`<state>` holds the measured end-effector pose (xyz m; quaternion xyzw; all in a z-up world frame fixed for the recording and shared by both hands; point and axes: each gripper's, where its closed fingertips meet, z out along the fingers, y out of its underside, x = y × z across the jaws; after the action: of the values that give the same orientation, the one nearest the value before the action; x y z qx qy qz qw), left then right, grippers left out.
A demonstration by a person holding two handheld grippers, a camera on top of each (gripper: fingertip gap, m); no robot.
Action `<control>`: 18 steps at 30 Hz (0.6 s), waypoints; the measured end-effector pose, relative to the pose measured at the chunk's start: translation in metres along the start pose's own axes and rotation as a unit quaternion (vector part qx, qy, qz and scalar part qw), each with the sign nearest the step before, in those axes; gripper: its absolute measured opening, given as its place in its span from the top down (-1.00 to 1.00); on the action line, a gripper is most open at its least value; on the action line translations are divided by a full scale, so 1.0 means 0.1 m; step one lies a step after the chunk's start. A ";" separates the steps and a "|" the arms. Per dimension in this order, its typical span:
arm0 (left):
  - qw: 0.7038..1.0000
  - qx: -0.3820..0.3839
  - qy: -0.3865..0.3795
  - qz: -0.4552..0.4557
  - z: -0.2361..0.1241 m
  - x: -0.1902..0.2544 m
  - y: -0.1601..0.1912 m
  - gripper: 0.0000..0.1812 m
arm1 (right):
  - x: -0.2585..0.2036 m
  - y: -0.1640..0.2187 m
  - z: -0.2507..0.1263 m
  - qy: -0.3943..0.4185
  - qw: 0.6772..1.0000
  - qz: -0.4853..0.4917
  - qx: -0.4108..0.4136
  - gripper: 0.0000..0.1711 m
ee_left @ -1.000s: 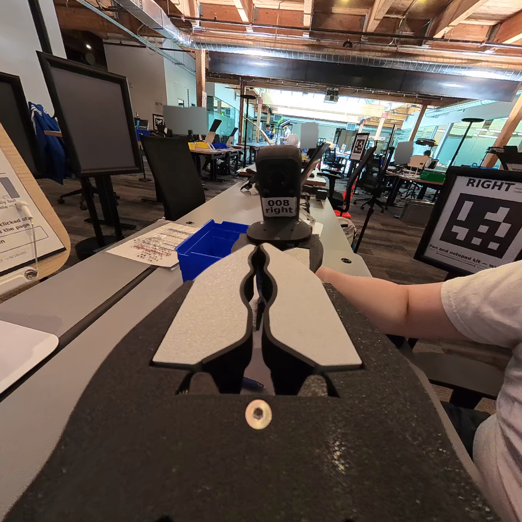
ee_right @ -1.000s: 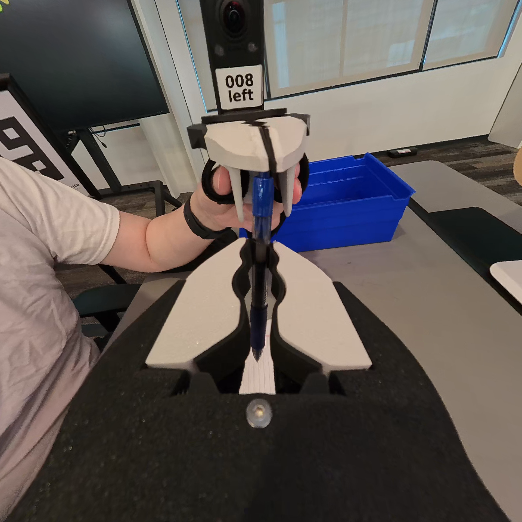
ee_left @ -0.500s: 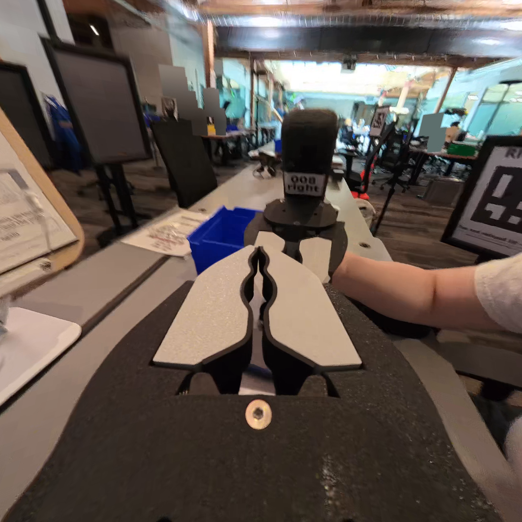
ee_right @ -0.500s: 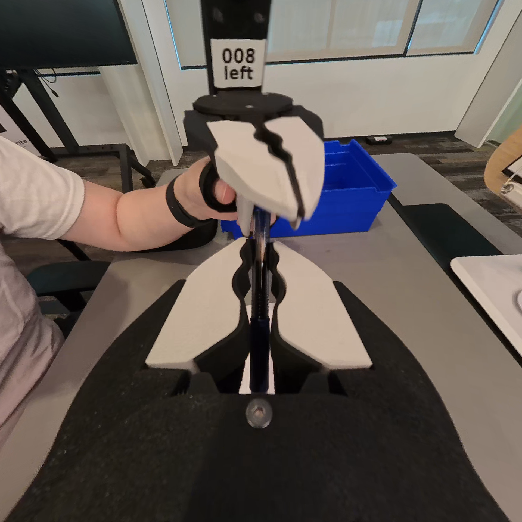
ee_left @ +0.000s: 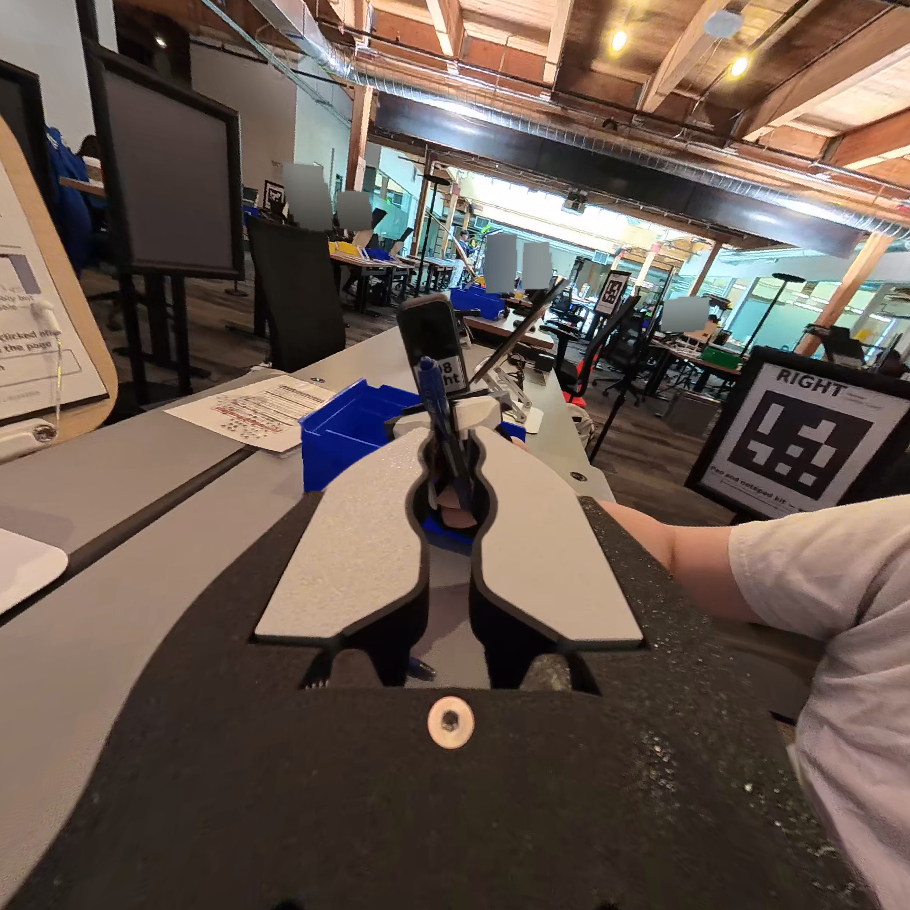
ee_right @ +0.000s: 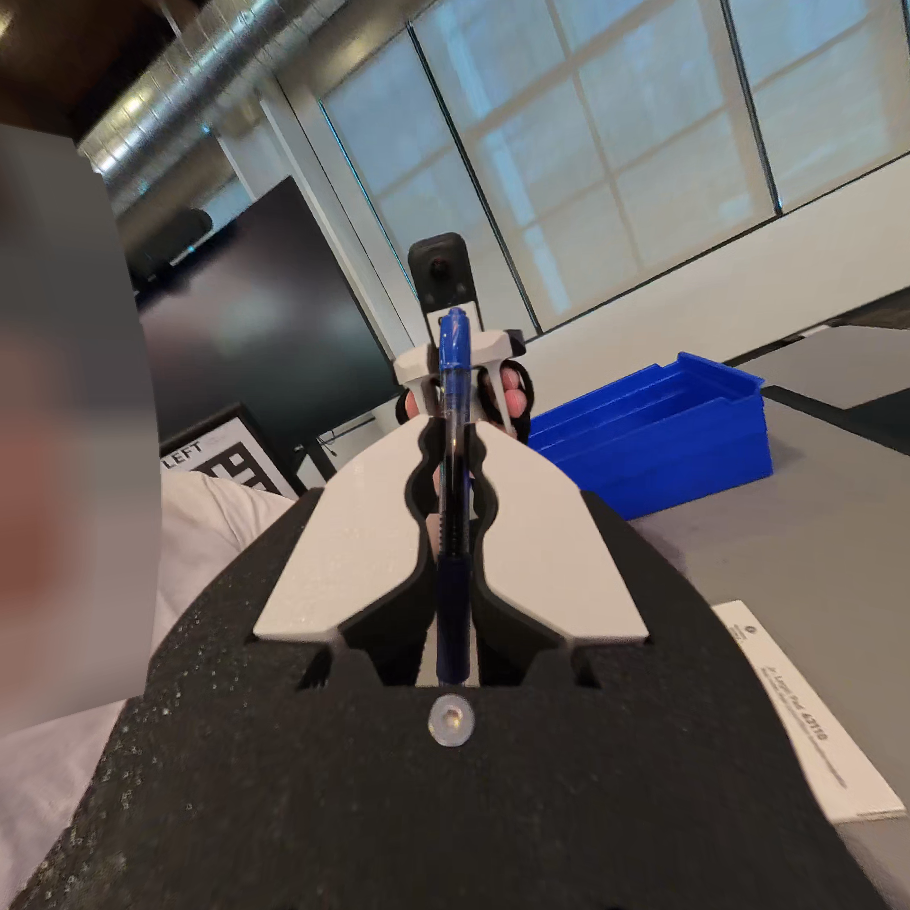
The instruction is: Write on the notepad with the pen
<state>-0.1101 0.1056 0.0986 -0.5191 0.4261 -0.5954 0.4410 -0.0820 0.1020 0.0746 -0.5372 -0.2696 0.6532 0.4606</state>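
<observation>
- The right hand-held gripper [ee_right: 452, 443] is pinched on the blue pen [ee_right: 452, 492]; the barrel runs lengthwise down the slot between its two fingers, cap end sticking out past the fingertips, dark grip section back toward the camera
- The pen's long axis therefore lies along that gripper's own forward line, tilted up and away from the worktop [ee_right: 763, 566], so the writing end points back toward the holder's side and its tip is hidden behind the gripper body
- The left hand-held gripper [ee_left: 449, 443] has its fingers slightly parted with a clear gap between them and nothing clamped; it faces the right one, near it and nose to nose
- In the left wrist view the pen [ee_left: 436, 399] stands up out of the right hand-held gripper's fingertips just ahead of the left one's tips
- The notepad [ee_right: 807, 729] lies flat on the worktop low at the right edge of the right wrist view, below and to the right of the pen-holding gripper; a blue bin [ee_right: 665, 433] sits farther off behind
- My judgement: the right hand is the nearer one to the pad, and the coming move turns on swinging the pen's axis down toward the page, the writing end leading
- Nothing written is visible on the small part of the pad that shows
</observation>
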 end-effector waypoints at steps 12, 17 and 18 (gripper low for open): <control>0.999 -0.030 0.025 0.002 0.22 0.08 0.26 0.78 | -0.03 0.35 0.20 0.025 0.990 -0.085 -0.110 0.88; 0.998 -0.047 0.045 0.011 0.26 0.15 0.32 0.89 | -0.01 0.43 0.23 0.064 0.970 -0.177 -0.154 0.88; 0.998 -0.051 0.044 0.017 0.26 0.16 0.33 0.89 | -0.01 0.44 0.23 0.066 0.968 -0.183 -0.160 0.88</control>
<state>-0.0828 0.0809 0.0729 -0.5063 0.4839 -0.5878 0.4050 -0.1176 0.0852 0.0440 -0.5873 -0.4331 0.4689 0.4975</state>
